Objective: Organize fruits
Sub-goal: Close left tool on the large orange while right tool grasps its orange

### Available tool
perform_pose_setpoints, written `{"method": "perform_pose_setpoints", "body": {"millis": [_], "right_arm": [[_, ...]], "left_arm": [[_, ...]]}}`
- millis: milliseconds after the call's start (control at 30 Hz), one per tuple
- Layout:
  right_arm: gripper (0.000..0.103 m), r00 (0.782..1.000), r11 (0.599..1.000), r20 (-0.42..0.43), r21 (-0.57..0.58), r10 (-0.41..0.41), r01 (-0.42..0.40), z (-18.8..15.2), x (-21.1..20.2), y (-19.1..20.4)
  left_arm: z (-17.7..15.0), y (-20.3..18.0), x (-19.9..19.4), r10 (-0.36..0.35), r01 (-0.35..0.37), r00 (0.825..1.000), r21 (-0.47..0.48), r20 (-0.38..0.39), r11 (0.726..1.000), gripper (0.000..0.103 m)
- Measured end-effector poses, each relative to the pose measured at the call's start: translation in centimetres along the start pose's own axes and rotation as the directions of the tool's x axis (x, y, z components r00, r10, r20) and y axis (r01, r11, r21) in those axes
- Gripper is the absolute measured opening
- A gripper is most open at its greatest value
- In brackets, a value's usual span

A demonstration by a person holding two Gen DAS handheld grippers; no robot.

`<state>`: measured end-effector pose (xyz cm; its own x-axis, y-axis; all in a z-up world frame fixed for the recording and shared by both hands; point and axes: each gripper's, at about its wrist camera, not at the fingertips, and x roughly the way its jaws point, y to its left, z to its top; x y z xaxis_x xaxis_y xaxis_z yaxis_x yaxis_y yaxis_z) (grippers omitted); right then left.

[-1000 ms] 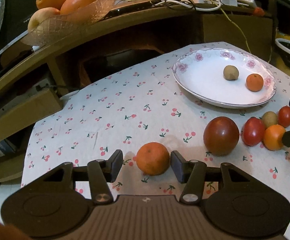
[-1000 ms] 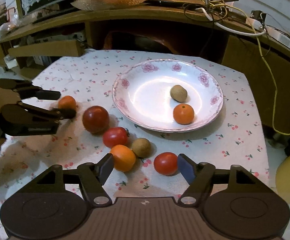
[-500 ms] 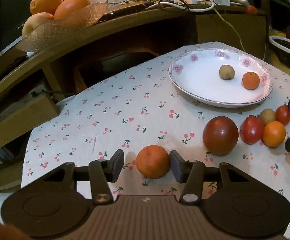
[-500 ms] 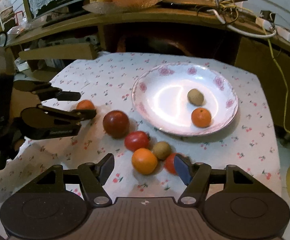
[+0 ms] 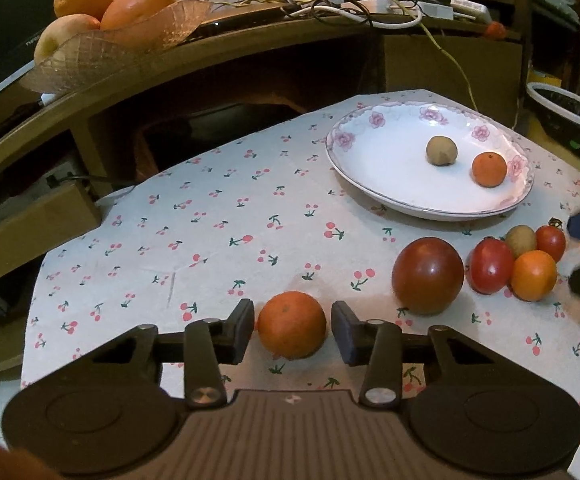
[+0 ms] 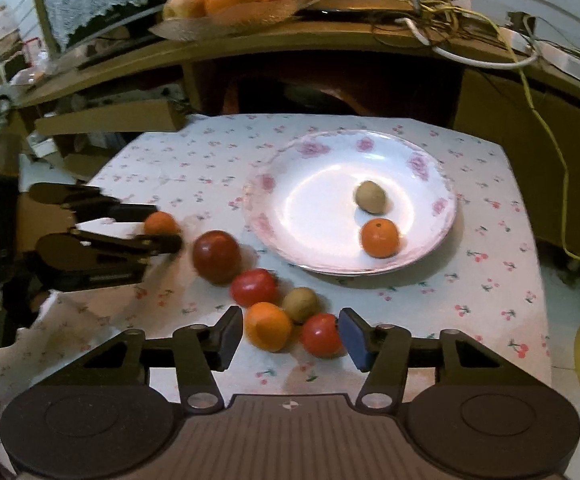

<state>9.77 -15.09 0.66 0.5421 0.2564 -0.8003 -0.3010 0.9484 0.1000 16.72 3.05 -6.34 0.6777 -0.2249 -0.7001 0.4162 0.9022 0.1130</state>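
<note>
Left gripper (image 5: 292, 330) sits low over the cherry-print tablecloth (image 5: 217, 240), its jaws spread wide with a small orange (image 5: 292, 325) right between them; there's a sliver of gap on either side, so no squeeze on it, though from the right wrist view the fingers look very close to the fruit and contact is hard to rule out. Over to the right gripper (image 6: 291, 335), jaws also spread, and two fruits sit in the opening: an orange fruit (image 6: 268, 326) by the left finger and a small red tomato (image 6: 322, 335) just beside the blue pad (image 6: 353, 338) of the right finger, possibly touching it, hard to tell. Just beyond them, a brown kiwi (image 6: 300, 304) and another red tomato (image 6: 254, 287), bunched together, then a big dark red tomato (image 6: 216, 256) next in line. The flowered plate (image 6: 318, 216) behind carries a kiwi-like fruit (image 6: 370, 197) and a little orange (image 6: 380, 237), apart from each other.
</note>
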Motion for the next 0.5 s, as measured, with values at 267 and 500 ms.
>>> {"method": "perform_pose_setpoints", "body": {"millis": [267,500], "right_arm": [[0.05,0.999,1.0,-0.035,-0.02,0.015,-0.016,-0.5,1.4,0.8],[0.048,0.999,0.999,-0.04,-0.03,0.031,-0.033,-0.2,1.8,1.6]], "left_arm": [[-0.1,-0.2,-0.5,0.004,-0.004,1.0,0.006,-0.014,1.0,0.043],[-0.3,-0.1,-1.0,-0.008,0.008,1.0,0.007,-0.019,1.0,0.043]]}}
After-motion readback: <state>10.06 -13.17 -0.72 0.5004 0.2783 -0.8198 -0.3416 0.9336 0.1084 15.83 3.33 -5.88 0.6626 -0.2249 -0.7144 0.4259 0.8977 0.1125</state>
